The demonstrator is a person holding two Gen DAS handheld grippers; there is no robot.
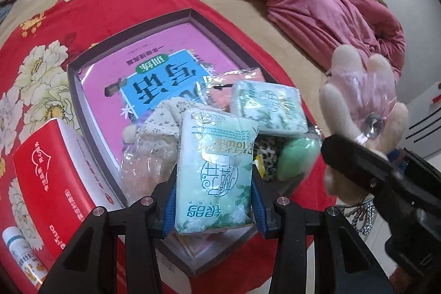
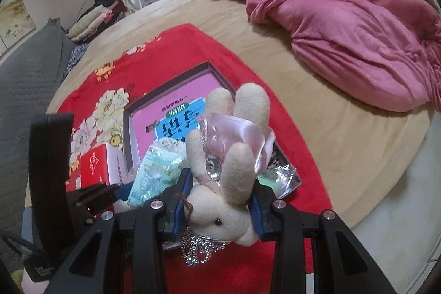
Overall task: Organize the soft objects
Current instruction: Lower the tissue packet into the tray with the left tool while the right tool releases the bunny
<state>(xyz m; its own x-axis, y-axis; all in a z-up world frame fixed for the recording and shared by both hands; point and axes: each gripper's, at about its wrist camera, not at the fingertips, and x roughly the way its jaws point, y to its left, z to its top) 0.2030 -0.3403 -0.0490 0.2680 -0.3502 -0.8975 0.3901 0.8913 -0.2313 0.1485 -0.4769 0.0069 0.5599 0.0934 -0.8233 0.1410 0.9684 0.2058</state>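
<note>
Dark tray (image 1: 82, 112) holding pink book (image 1: 176, 46) and tissue packs, left claw (image 1: 213, 194) gripping tissue pack (image 1: 215, 172), right claw (image 2: 217, 200) gripping plush rabbit (image 2: 228, 156)

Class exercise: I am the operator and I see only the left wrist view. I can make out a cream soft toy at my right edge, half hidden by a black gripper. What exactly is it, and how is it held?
Observer: It is a plush rabbit, clamped at its head by the right gripper, legs pointing away from the camera.
Operator: Anything hanging off it?
Observer: A silver bead chain dangles below its head.
Operator: Is your view of my tissue pack any use?
Observer: Yes: the tissue pack shows beside the rabbit, above the open box.
</note>
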